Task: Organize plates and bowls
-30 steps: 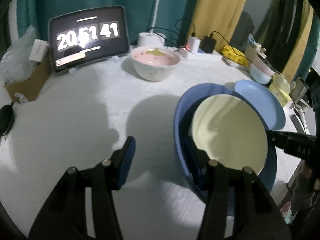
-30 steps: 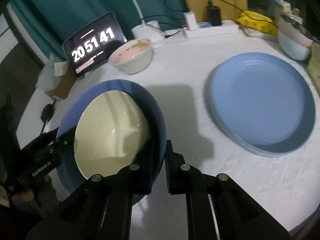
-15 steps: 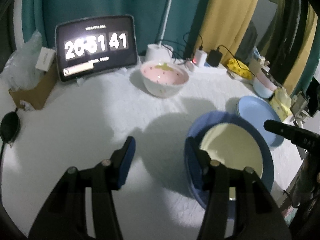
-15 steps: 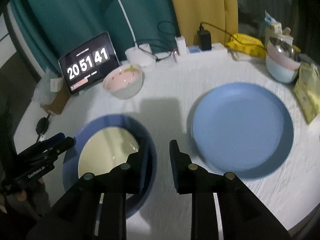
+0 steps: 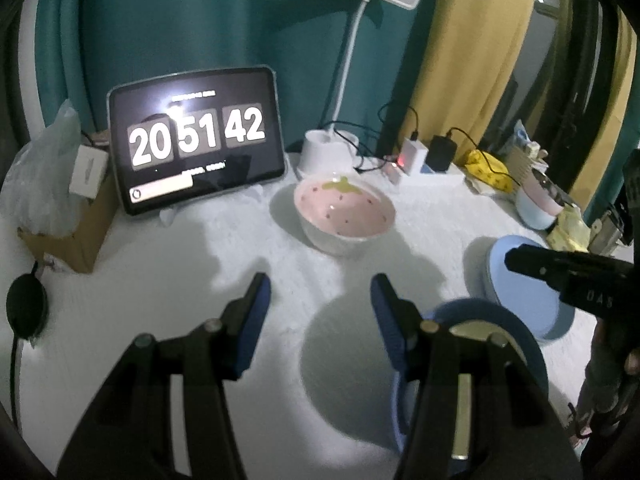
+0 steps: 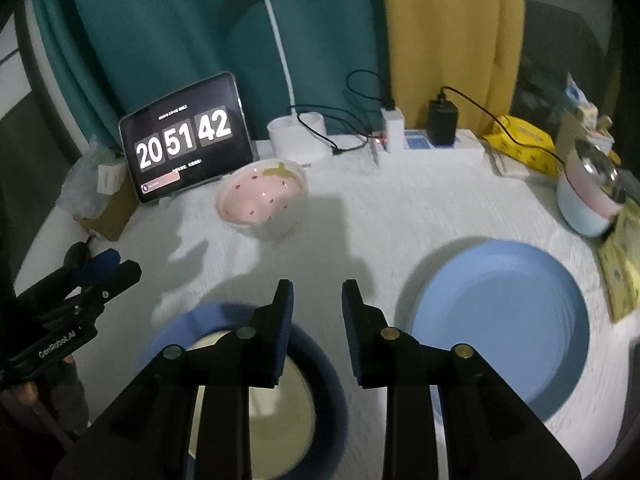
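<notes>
The black flat tablet screen (image 5: 197,140) propped at the back of the white counter (image 5: 132,292) shows "20 51 42" in large white digits; the black left claw (image 6: 60,336) carries white lettering "GenRobot.AI" on its body

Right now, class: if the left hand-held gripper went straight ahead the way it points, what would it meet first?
Probably the pink strawberry bowl, which sits just beyond the open left hand-held gripper, slightly right of its centre line. Only bare white table lies between them. Depth is unclear, so it might pass just left of the bowl.
</notes>
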{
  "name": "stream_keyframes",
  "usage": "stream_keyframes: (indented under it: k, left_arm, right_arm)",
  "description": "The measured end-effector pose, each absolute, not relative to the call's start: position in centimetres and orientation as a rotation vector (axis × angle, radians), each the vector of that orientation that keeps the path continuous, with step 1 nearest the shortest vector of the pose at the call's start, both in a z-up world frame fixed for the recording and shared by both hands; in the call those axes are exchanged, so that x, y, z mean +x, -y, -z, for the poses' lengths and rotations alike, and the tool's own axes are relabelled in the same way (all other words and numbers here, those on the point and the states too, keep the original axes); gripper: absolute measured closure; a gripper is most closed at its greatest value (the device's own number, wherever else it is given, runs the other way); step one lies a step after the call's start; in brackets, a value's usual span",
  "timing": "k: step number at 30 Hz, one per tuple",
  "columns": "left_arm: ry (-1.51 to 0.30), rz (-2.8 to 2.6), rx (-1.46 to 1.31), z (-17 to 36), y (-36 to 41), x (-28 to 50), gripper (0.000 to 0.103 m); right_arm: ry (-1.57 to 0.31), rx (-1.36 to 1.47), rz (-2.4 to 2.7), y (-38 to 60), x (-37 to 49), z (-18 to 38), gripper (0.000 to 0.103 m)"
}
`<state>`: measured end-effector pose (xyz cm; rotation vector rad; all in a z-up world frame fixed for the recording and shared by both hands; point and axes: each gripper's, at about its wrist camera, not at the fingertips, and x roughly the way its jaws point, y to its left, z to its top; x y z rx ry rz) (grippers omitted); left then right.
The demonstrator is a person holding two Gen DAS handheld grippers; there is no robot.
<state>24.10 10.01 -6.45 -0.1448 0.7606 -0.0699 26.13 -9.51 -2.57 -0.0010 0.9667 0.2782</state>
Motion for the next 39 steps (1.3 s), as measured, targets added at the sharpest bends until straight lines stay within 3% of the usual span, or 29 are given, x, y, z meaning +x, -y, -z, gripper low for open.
stream_keyframes:
  k: [16, 20, 30, 39]
  left_arm:
    - [-0.756, 0.073, -0.151, 7.9, -11.3, 30.0, 0.049]
    - [-0.77, 0.1, -0.177, 9.1, -11.2, 32.1, 0.049]
    - [-0.824, 0.045, -0.212, 12.2, -10.9, 36.4, 0.049]
    - [-0.893, 0.072, -0.219, 15.1, -10.2, 38.8, 0.049]
  right_arm:
    - [-0.997, -0.066, -0.322, 5.5, 32.5, 4.1, 0.075]
    - [-1.017, -0.081, -0.34, 4.5, 34.3, 5.1, 0.063]
    - [-1.069, -0.094, -0.309, 3.8, 40.6, 7.9, 0.063]
    - [-1.254, 0.062, -0.369, 4.0, 44.3, 12.8, 0.063]
